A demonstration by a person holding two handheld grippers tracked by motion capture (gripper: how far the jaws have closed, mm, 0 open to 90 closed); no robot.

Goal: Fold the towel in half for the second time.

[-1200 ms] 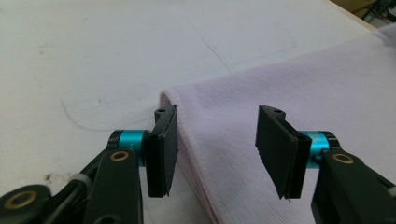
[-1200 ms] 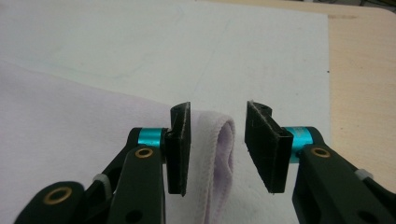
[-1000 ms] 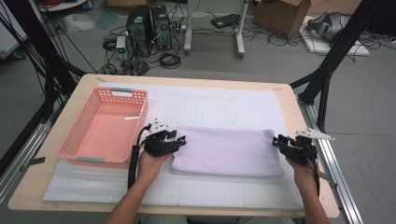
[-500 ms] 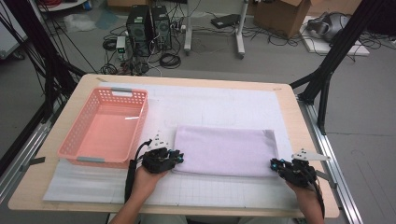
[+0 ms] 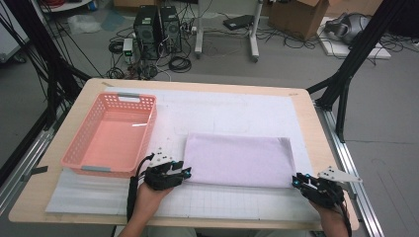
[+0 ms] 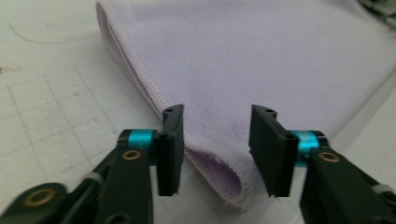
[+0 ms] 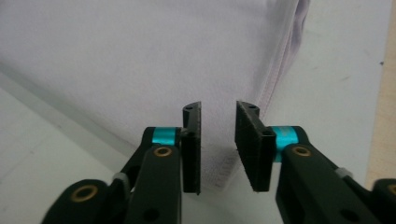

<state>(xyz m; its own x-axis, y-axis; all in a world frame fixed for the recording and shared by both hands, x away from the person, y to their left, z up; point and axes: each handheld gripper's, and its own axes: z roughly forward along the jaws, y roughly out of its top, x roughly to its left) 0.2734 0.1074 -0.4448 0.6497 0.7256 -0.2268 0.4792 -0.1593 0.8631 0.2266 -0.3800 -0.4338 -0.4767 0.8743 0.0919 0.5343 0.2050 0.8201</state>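
Two grippers sit at the near corners of the folded towel, which lies flat on the white mat mid-bench, right of the pink basket.

Left gripper, by the near-left corner: its jaws have just been opening and now stand spread, w/ the corner of the towel between them but not pinched; pads clear of the cloth on both sides.

Right gripper, at the near-right corner: jaws have also just been opening, gap narrower, hem corner in the gap, not squeezed as far as I can see.

Risks from here, imo:
- Towel is several layers thick at the edge. If jaws close shallow they may catch the top layer only → fold peels open on lift.
- Left corner curls up a bit; a jaw could push it aside instead of straddling it → miss.
- Uneven grab btw the two sides → cloth skews or sags in the middle, next fold goes crooked.
- Pads scraping the mat could drag it and shift the towel.
- Basket is close to the left hand; a wide swing might bump it.
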